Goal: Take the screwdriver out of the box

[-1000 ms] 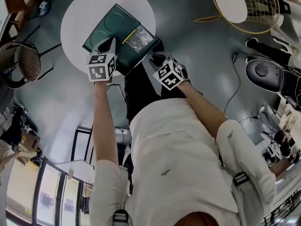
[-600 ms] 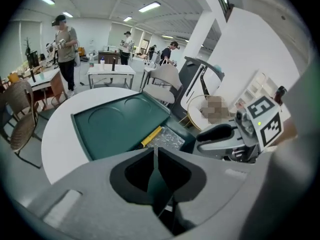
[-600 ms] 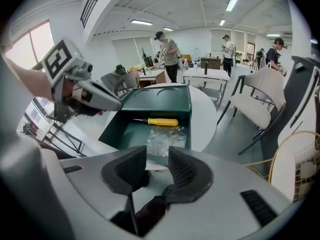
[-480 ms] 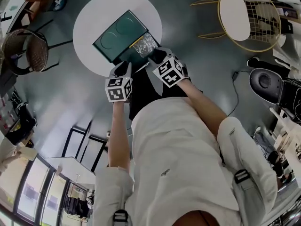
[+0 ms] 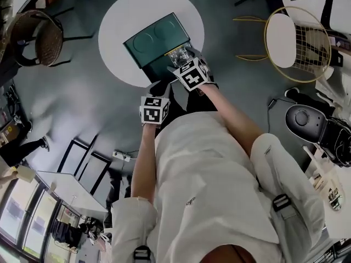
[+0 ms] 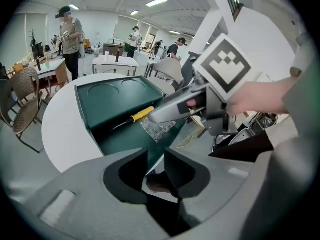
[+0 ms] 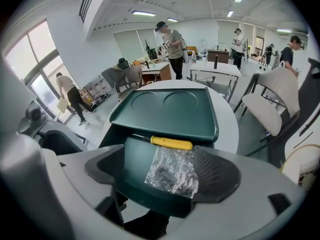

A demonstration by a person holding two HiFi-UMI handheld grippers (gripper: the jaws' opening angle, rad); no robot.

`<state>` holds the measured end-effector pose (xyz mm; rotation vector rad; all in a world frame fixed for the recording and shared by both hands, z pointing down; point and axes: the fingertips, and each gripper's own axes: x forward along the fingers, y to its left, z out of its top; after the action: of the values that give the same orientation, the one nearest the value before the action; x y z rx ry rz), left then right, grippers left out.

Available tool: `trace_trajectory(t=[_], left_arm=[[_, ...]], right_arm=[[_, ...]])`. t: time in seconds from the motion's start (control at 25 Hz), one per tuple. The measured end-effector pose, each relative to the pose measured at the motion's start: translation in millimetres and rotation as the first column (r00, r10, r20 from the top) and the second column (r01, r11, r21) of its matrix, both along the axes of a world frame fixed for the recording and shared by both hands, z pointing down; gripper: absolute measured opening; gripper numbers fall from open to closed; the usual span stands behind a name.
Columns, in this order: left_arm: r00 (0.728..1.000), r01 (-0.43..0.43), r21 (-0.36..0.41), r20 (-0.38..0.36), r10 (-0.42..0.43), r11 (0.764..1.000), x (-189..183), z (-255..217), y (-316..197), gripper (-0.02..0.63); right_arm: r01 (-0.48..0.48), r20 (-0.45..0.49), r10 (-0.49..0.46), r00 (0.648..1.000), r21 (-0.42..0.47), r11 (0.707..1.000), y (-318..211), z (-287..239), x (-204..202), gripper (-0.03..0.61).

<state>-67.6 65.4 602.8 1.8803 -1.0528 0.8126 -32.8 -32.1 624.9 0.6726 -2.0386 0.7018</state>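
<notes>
On the round white counter (image 5: 118,26) sits a dark green box (image 5: 156,37) with its lid raised. The yellow-handled screwdriver (image 7: 171,143) lies inside along the back edge, just beside a clear plastic bag (image 7: 172,171). The right gripper (image 7: 161,176) hangs over the open box, its jaws just opened wide and gripping nothing. The left gripper (image 6: 156,170), off the box near the counter's edge, has just parted its jaws slightly, with nothing between them.

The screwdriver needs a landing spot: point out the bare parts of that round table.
The round table is bare left of the green box, beyond its lid, and in a narrower strip on its right. Crowded: the box's tray, holding the screwdriver and plastic bag.
</notes>
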Motion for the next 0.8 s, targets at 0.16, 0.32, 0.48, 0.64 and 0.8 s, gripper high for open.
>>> trace_trajectory(t=[0.16,0.32,0.48,0.64,0.8], left_arm=[[1.0,0.002,-0.005,0.012,-0.002,1.0,-9,6,8,0.087],[0.993,-0.083,0.018,0.08,0.082,0.996,-14,10,11,0.098],[0.961,-0.228,0.0,0.161,0.225,0.974,-8,24,19,0.116],[0.916,-0.326,-0.035,0.236,0.325,0.945,-3,38,27,0.115],[0.887,-0.364,-0.046,0.288,0.361,0.93,-5,46,29,0.112]], right_arm=[[-0.01,-0.027,0.009,1.0,-0.032,0.999,-5,15,-15,0.451],[-0.027,-0.077,0.023,0.997,-0.042,0.999,-11,29,-21,0.472],[-0.058,-0.109,0.052,0.993,-0.054,0.997,-15,40,-20,0.48],[-0.102,-0.093,0.095,0.991,-0.073,0.992,-17,50,-20,0.491],[-0.111,-0.072,0.107,0.992,-0.056,0.992,-22,57,-23,0.505]])
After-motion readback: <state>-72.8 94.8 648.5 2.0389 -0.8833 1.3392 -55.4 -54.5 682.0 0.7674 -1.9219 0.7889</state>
